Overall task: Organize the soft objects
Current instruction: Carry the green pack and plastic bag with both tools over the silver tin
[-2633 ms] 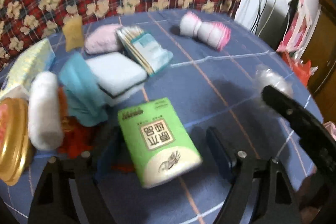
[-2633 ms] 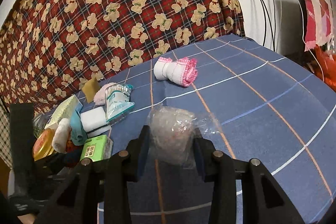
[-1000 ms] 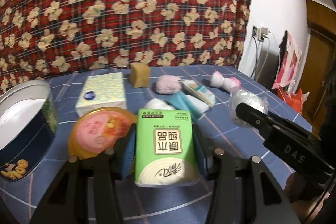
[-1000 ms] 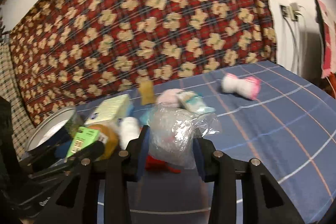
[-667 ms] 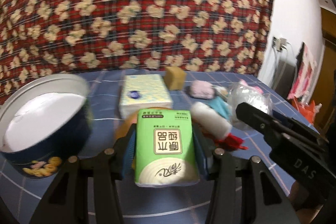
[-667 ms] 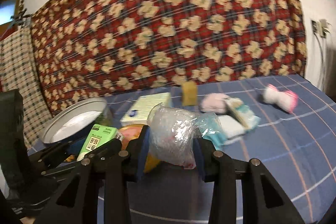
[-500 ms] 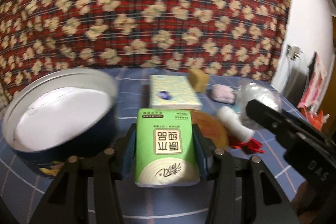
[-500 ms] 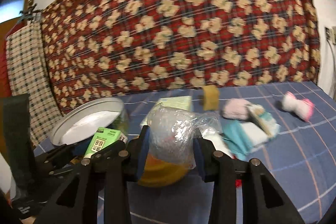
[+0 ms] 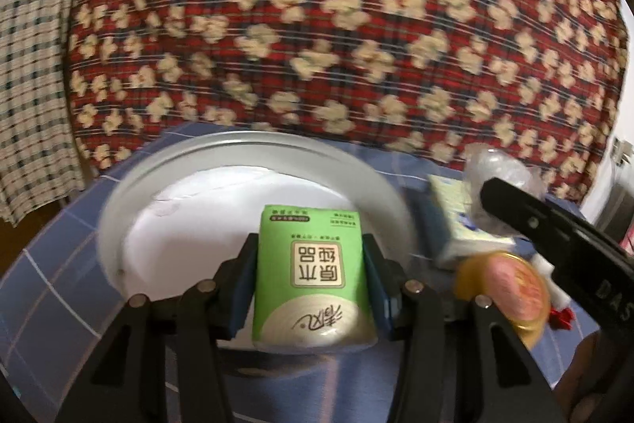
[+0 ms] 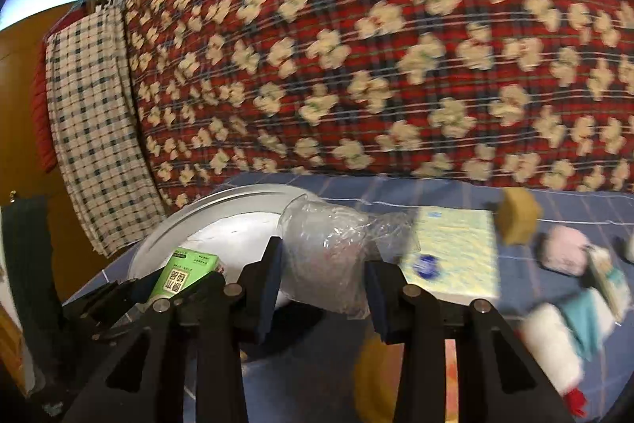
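Gripping a green tissue pack between its two pads, the left gripper holds it above the open round tin, which has a white inside. To the right, the right gripper is clamped on a crumpled clear plastic bag, near the tin's rim. Further right on the blue cloth lie a pale yellow tissue box, a tan sponge and a pink pad.

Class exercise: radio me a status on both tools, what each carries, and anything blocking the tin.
Left tool shut on green pack, over tin. Right tool shut on plastic bundle, beside tin rim. Tin holds only white lining; nothing blocking.
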Demonstrator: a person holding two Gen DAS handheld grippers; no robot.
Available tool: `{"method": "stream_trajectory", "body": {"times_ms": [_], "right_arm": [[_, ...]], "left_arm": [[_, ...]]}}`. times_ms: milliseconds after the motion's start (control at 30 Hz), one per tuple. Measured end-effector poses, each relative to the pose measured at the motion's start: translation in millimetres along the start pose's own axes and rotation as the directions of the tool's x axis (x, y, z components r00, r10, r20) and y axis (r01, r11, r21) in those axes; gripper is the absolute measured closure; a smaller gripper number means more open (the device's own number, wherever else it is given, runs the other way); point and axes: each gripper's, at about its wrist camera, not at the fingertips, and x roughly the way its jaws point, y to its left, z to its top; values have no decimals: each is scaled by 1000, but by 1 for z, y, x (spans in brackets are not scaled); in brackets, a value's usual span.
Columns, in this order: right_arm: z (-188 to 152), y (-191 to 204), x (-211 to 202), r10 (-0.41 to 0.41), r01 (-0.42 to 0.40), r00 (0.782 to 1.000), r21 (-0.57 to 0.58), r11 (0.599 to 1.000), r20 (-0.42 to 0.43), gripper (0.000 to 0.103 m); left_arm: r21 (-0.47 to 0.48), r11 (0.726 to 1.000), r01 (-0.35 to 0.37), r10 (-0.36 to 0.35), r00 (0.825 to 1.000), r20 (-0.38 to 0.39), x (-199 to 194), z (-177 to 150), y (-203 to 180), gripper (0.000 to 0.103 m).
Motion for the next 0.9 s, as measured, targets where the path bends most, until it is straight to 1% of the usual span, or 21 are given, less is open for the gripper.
{"method": "stream_trajectory", "body": {"times_ms": [167,333,433,500,600,667,733,833,900], "right_arm": [[7,25,41,49,-50,999,-36,998,-22,61],[2,37,81,48,-55,993,-62,997,-108,61],[-2,37,93,38,-47,990,-61,997,-138,61],[-3,36,98,28,-38,988,-68,997,-150,61],[-4,35,104,24,-37,986,-73,997,-166,61],[-6,31,108,34,-45,981,-51,998,-190,61],[-6,28,108,19,-30,981,-57,998,-193,61],[-7,27,107,-35,19,981,-85,996,-193,61],[-8,25,106,-36,17,981,-100,995,-190,62]], "left_arm": [[-31,997,-73,72,997,-12,12,8,28,54],[-48,992,-118,116,992,-40,29,11,46,54],[-52,988,-144,140,988,-68,42,10,53,54],[-29,983,-183,181,982,-62,45,9,53,54],[-10,978,-208,207,976,-59,49,9,51,54],[4,974,-225,225,973,-60,51,8,49,54],[15,973,-230,230,971,-68,53,8,47,54],[21,977,-211,212,974,-80,56,9,44,54],[22,980,-200,201,975,-95,59,9,41,54]]}}
